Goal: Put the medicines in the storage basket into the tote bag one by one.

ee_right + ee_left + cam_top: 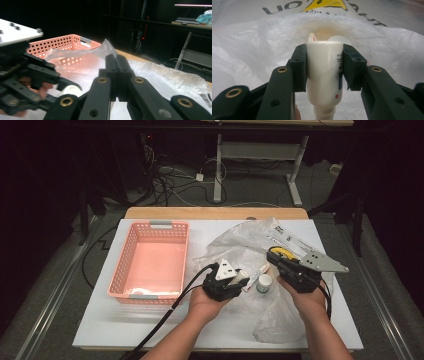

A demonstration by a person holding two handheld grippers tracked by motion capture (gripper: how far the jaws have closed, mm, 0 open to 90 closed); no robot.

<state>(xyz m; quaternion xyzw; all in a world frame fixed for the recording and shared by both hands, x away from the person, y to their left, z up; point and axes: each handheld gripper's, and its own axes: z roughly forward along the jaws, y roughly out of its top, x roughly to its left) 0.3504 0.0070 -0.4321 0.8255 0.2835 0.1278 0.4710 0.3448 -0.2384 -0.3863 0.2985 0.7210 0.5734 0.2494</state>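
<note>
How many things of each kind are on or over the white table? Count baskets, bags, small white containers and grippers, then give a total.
Pink basket: 1
Plastic bag: 1
Small white containers: 3 (bottle, tube, jar)
Grippers: 2 (left gripper clamped on the bottle, right gripper pinching the plastic bag)
Total: 7

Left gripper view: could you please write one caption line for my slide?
Left gripper shut on a white bottle, held over a crumpled clear plastic bag.
</note>
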